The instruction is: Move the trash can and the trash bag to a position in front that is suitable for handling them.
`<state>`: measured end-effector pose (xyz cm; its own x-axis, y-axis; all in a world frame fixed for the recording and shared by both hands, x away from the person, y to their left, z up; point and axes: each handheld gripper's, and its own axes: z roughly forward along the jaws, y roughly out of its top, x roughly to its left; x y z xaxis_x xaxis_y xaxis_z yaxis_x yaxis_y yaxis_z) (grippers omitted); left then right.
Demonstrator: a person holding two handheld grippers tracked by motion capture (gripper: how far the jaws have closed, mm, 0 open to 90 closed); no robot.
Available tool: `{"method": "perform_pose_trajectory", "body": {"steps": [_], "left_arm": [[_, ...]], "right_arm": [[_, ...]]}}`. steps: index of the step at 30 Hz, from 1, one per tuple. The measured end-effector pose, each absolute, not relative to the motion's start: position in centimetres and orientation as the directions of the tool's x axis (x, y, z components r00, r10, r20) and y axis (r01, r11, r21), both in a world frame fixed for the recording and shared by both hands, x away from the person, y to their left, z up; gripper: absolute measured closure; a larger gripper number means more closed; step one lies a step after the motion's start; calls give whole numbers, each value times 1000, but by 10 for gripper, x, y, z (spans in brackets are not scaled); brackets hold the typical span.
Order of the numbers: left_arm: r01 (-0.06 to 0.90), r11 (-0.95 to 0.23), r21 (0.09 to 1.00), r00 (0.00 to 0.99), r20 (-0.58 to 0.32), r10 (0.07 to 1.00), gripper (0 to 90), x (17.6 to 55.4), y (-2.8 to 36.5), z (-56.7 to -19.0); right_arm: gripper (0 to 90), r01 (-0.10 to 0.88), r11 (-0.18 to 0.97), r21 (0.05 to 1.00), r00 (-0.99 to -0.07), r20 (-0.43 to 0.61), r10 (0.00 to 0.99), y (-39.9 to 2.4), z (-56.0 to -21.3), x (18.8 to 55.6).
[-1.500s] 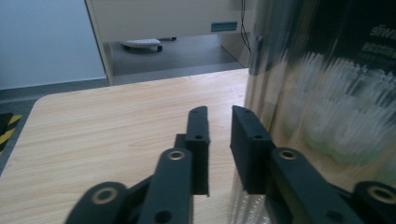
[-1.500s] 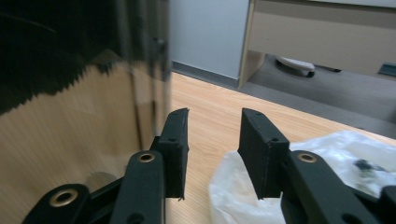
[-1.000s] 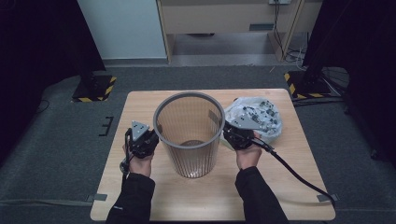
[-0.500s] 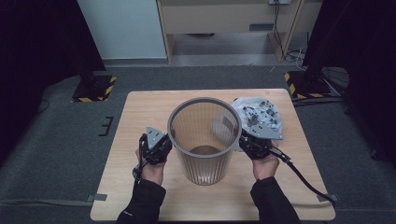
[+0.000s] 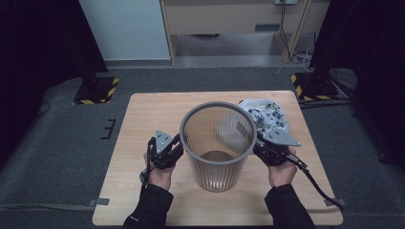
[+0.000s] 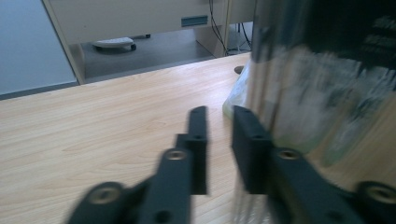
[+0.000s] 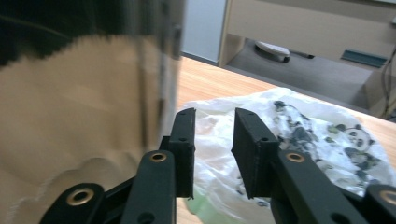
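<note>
A tall translucent grey wastebasket (image 5: 217, 157) stands upright in the middle of the wooden table (image 5: 143, 119). My left gripper (image 5: 177, 143) sits at the left side of its rim. In the left gripper view the jaws (image 6: 219, 116) have just been opening, with nothing between them and the basket wall (image 6: 327, 93) just right of them. My right gripper (image 5: 258, 142) sits at the rim's right side. Its jaws (image 7: 215, 116) have also just been opening, empty, with the basket (image 7: 79, 93) to their left.
A crumpled white plastic bag (image 5: 267, 117) with a panda print lies on the table behind the basket, at the back right, straight beyond my right gripper's jaws (image 7: 317, 135). A cable trails from the right gripper toward the table's front right corner.
The basket has shifted to the right and a little nearer the person, with both hands moving along. Both grippers' jaws now stand apart beside the rim.
</note>
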<state>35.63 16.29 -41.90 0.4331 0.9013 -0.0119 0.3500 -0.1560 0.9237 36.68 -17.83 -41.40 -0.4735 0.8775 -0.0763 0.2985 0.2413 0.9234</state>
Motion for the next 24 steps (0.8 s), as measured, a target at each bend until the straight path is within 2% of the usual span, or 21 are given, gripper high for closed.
{"method": "perform_pose_trajectory", "body": {"steps": [5,9,14,19,24], "left_arm": [[397,-191,898,398,19,917,603,355,191,-430],[457,-190,869,359,15,933,527,352,215,-445],[503,-215,838,339,38,940,441,347,233,-464],[539,-225,812,339,36,940,400,342,241,-481],[549,-197,813,328,7,945,379,343,245,-483]], "right_arm": [[550,313,253,916,-420,-106,901,-195,-426,381],[410,339,276,899,-389,-133,912,-204,-444,395],[312,368,269,890,-372,-125,920,-204,-461,413],[331,400,237,885,-358,-87,930,-199,-478,433],[446,449,263,854,-341,-108,934,-198,-492,445]]}}
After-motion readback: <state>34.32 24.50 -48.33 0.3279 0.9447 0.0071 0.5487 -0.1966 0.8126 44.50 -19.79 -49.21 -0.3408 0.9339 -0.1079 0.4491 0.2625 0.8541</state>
